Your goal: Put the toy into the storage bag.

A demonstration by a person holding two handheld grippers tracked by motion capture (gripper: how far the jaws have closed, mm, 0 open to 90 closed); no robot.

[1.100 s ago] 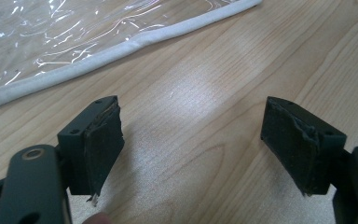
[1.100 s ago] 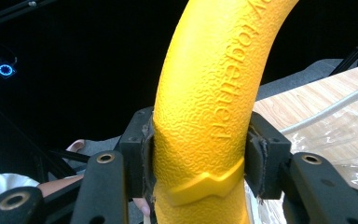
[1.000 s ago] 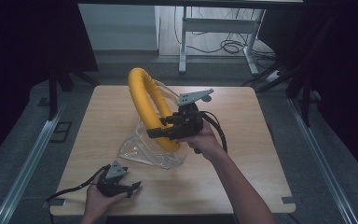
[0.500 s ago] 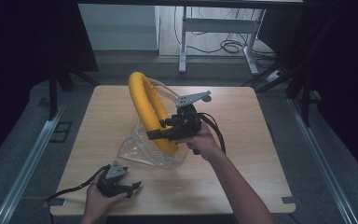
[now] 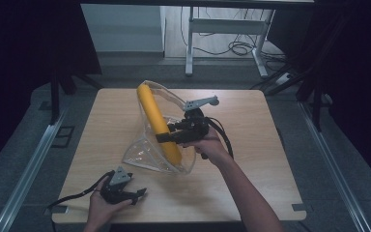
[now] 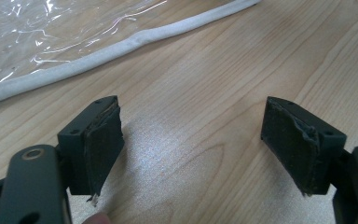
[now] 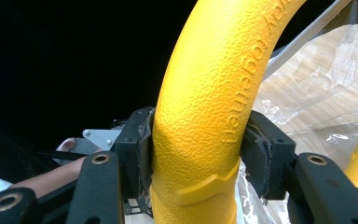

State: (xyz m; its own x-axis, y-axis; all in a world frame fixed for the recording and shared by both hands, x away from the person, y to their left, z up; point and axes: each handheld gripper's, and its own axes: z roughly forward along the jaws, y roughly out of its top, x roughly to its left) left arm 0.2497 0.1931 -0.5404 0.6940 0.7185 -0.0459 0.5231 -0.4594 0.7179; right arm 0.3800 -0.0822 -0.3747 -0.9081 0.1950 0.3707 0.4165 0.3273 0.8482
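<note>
At table centre, my right claw (image 5: 174,137) clamps the yellow ring (image 5: 157,118) — now turned edge-on and standing in the clear bag (image 5: 147,157), apparently mid-bagging. Left claw (image 5: 134,195) rests wide, empty, near the front edge — unmoved.

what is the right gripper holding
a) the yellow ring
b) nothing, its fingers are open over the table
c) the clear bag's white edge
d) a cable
a: in the right gripper view the right gripper is shut on the yellow ring, one finger pressed against each side of it, lifting it above the clear bag.
</note>
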